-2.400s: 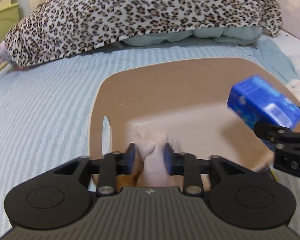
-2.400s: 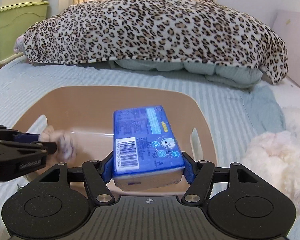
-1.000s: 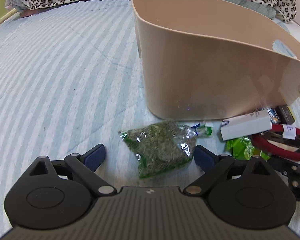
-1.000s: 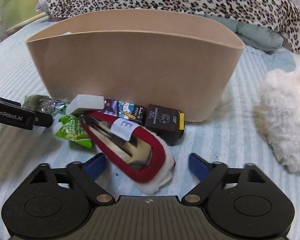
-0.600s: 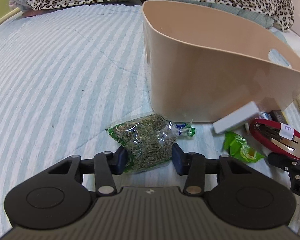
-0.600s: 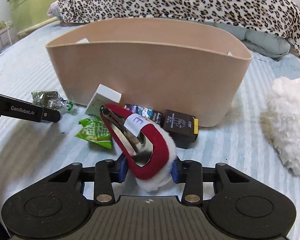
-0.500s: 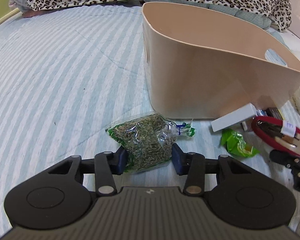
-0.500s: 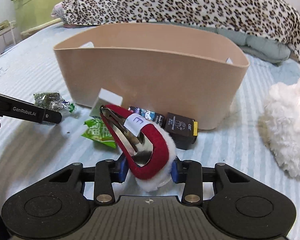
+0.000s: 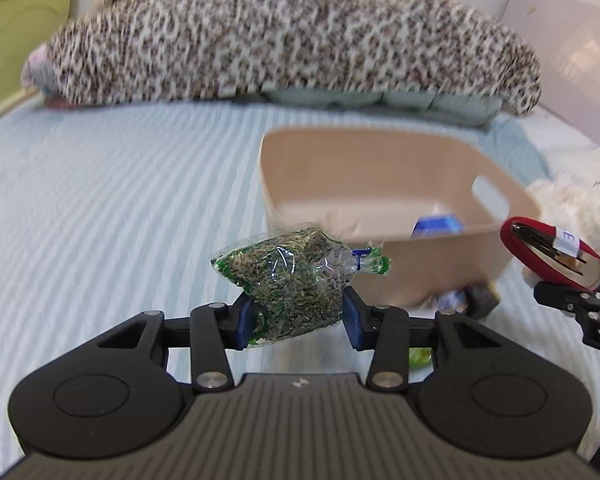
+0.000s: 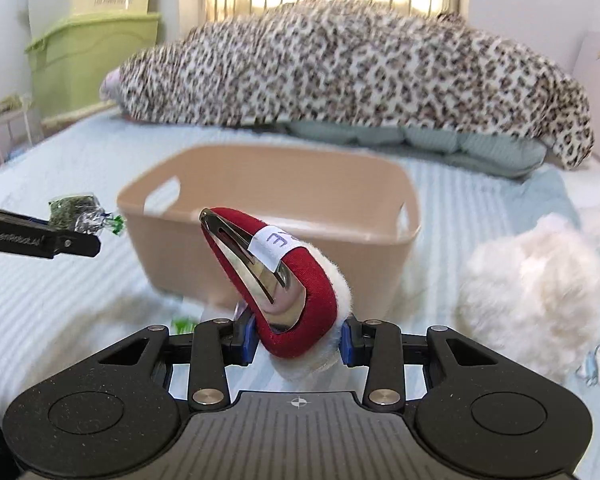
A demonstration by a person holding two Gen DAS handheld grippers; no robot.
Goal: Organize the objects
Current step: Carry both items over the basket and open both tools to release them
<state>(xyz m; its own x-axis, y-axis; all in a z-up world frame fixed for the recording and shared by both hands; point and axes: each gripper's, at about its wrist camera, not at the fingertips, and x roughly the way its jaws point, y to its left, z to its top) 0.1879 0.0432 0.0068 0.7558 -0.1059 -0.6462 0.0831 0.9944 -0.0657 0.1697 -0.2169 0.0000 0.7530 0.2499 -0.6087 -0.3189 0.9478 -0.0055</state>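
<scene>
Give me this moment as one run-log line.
left gripper: shut on herb bag, lifted | right gripper: shut on red hair clip, lifted | beige bin: ahead of both, blue pack inside

place: home bedroom | evidence: striped bed, leopard blanket
</scene>
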